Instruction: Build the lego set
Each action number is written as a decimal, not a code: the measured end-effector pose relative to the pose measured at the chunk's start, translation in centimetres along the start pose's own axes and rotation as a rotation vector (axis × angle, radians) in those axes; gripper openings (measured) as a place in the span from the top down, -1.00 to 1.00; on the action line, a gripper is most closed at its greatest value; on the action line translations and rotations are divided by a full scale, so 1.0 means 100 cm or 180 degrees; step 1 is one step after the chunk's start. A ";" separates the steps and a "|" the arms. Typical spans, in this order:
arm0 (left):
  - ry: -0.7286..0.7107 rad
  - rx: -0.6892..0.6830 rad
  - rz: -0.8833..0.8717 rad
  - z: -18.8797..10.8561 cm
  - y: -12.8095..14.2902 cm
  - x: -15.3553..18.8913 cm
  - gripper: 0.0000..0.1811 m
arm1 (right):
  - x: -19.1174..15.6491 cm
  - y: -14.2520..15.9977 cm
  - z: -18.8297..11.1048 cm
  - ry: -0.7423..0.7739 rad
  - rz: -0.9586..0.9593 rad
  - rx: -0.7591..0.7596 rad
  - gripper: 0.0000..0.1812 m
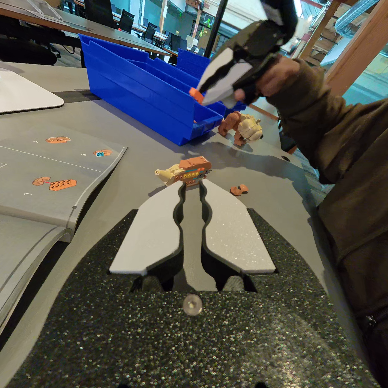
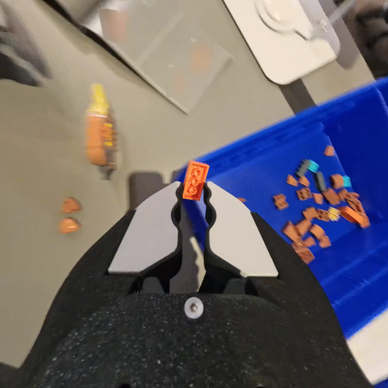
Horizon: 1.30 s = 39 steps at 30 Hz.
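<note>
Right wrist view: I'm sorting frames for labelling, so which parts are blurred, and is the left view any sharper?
Right wrist view: brick in the tongs sharp, bin and table motion-smeared. Left wrist view: table crisp, only the right tongs blurred.

Bright, even indoor light; one sharp view, one smeared.
In the left wrist view we see soft shadows on the grey table (image 1: 130, 126) and fisheye bending at the edges; in the right wrist view, motion blur smears the blue bin (image 2: 273, 147) and loose bricks (image 2: 319, 212).
</note>
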<state>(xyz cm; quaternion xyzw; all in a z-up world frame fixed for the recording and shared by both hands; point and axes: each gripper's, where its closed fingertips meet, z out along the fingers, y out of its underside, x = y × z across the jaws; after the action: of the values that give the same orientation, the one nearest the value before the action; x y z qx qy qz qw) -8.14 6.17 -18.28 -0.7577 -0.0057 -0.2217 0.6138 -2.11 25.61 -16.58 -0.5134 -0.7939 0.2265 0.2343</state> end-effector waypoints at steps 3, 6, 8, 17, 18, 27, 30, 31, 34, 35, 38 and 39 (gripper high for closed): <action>-0.0005 0.0007 -0.0004 0.000 0.000 0.000 0.86 | -0.063 -0.011 0.002 -0.0401 -0.0232 0.0159 0.80; -0.0006 0.0010 0.0000 0.000 0.000 0.000 0.86 | -0.115 -0.015 0.015 -0.0670 -0.0501 0.0122 0.80; -0.0008 0.0008 0.0012 0.000 0.000 0.000 0.86 | -0.145 -0.017 0.024 -0.0892 -0.0591 0.0126 0.80; -0.0004 0.0005 0.0016 0.000 0.000 0.001 0.87 | -0.203 0.019 0.073 -0.1055 -0.0979 -0.0296 0.81; -0.0003 0.0003 0.0014 0.000 0.000 0.000 0.87 | -0.204 0.019 0.074 -0.1066 -0.0960 -0.0276 0.81; 0.0003 0.0008 -0.0019 0.000 -0.001 0.000 0.87 | -0.188 0.017 0.054 -0.1067 -0.0889 -0.0048 0.64; 0.0006 0.0007 -0.0023 0.000 -0.001 0.000 0.87 | -0.174 0.015 0.038 -0.1076 -0.0768 0.0077 0.60; 0.0006 0.0006 -0.0024 0.000 -0.001 0.000 0.87 | -0.167 0.014 0.031 -0.1063 -0.0732 0.0126 0.59; 0.0007 0.0008 -0.0030 0.000 -0.001 -0.001 0.87 | -0.127 0.005 0.004 -0.0858 -0.0590 0.0310 0.61; 0.0007 0.0009 -0.0031 0.000 -0.001 -0.001 0.87 | -0.107 0.001 -0.005 -0.0744 -0.0516 0.0373 0.63; 0.0005 0.0003 -0.0025 0.000 0.000 0.000 0.87 | -0.027 -0.008 -0.021 -0.0190 -0.0319 0.0422 0.70; 0.0004 -0.0002 -0.0019 0.000 0.000 0.000 0.87 | 0.004 -0.007 -0.020 0.0001 -0.0226 0.0320 0.72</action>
<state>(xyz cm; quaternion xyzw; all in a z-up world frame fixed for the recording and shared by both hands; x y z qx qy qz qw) -8.16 6.21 -18.28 -0.7577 -0.0075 -0.2240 0.6129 -1.53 25.98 -14.57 -0.4726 -0.7991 0.2575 0.2678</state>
